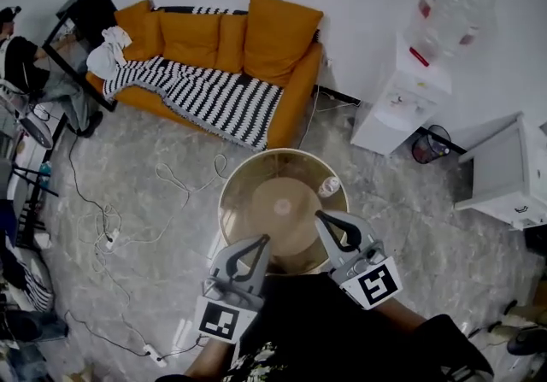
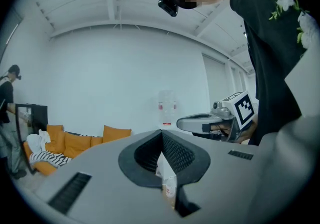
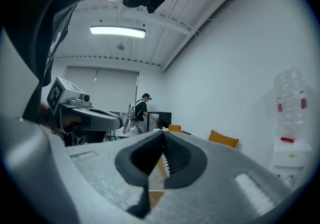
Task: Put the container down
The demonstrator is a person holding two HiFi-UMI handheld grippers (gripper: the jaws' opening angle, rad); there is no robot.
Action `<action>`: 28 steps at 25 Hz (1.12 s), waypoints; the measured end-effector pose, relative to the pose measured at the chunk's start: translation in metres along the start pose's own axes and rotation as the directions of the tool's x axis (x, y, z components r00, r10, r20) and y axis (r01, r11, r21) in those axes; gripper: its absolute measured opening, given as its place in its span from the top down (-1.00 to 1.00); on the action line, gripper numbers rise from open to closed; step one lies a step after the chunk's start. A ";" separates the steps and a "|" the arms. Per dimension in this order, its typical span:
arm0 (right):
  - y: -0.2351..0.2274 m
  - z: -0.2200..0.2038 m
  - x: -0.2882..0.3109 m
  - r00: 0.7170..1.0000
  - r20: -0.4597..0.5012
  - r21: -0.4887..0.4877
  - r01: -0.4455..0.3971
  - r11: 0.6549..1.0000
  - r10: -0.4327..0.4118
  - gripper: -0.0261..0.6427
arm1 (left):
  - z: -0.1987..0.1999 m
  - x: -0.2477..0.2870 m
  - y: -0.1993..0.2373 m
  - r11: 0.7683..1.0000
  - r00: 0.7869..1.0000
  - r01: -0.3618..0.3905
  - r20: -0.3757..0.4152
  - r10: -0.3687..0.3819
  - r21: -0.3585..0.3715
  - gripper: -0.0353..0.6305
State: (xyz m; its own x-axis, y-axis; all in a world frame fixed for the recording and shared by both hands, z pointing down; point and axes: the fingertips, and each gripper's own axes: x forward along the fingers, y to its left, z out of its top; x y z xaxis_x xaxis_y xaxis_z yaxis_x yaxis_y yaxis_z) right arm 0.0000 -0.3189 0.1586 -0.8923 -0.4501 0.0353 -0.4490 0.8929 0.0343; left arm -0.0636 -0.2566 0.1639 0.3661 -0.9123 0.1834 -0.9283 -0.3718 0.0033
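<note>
A large round translucent container [image 1: 282,201] hangs above the marble floor, seen from above in the head view, with a small clear cup-like item [image 1: 329,186] inside by its right wall. My left gripper [image 1: 261,243] is shut on the container's near rim at the left. My right gripper [image 1: 323,218] is shut on the near rim at the right. In the left gripper view the jaws [image 2: 161,135] meet, with clear plastic [image 2: 166,170] below their tips. The right gripper view shows the same: jaws [image 3: 163,135] together, thin clear wall [image 3: 156,175] beneath. The container's base is hidden by my body.
An orange sofa [image 1: 214,43] with a striped blanket [image 1: 205,94] stands against the far wall. A water dispenser [image 1: 410,90], a black bin [image 1: 430,145] and a white cabinet [image 1: 508,171] are at the right. Cables [image 1: 128,218] trail over the floor at the left. A person [image 1: 21,60] sits far left.
</note>
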 end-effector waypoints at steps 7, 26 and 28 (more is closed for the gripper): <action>0.017 0.019 -0.029 0.993 0.044 -0.025 -0.106 0.994 0.107 0.94 | 0.030 -0.017 -0.040 0.992 0.990 -0.123 0.070 0.121 0.025 0.86; 0.057 0.008 -0.105 0.980 0.046 -0.041 -0.193 0.980 0.195 0.94 | 0.013 -0.073 -0.105 0.958 0.959 -0.281 0.067 0.277 0.058 0.86; 0.060 0.011 -0.113 0.980 0.054 -0.062 -0.186 0.981 0.190 0.94 | 0.012 -0.073 -0.108 0.958 0.959 -0.278 0.065 0.274 0.069 0.86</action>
State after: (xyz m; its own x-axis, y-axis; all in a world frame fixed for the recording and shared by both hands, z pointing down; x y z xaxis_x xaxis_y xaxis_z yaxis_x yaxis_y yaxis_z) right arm 0.0730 -0.2145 0.1457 -0.9624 -0.2712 -0.0131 -0.2712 0.9584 0.0892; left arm 0.0107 -0.1517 0.1382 0.1009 -0.9884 0.1134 -0.9867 -0.1140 -0.1162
